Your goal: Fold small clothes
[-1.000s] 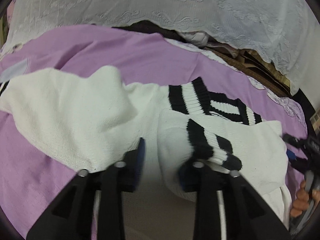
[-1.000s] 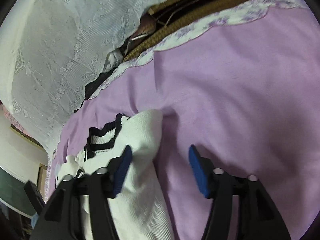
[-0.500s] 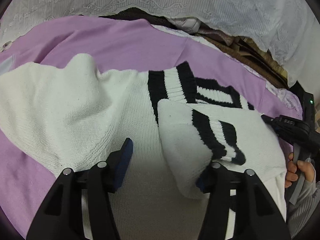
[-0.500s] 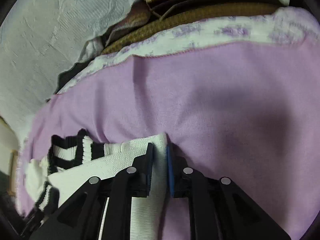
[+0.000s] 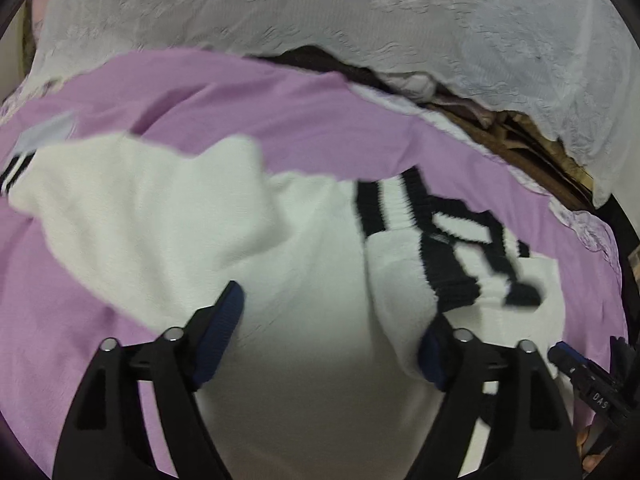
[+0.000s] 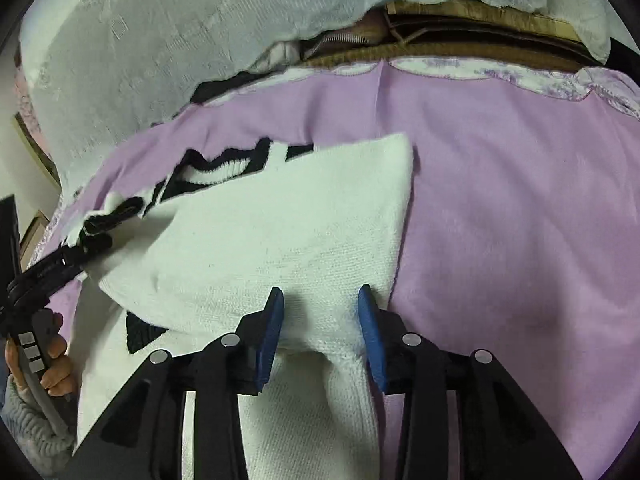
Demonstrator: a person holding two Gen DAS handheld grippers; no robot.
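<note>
Sweater (image 5: 304,280) on purple sheet (image 5: 280,120) | left hand-held gripper (image 5: 332,332) opening wide, nothing pinched | right hand-held gripper (image 6: 320,320) parting, knit between pads, unclamped

Each camera sits just behind its own gripper, looking steeply down and forward along the fingers, close over the white sweater (image 5: 304,280) on the purple bedspread (image 6: 520,200). Both views share the sweater's striped collar (image 5: 400,204) and the lace cloth (image 6: 140,60) beyond.
</note>
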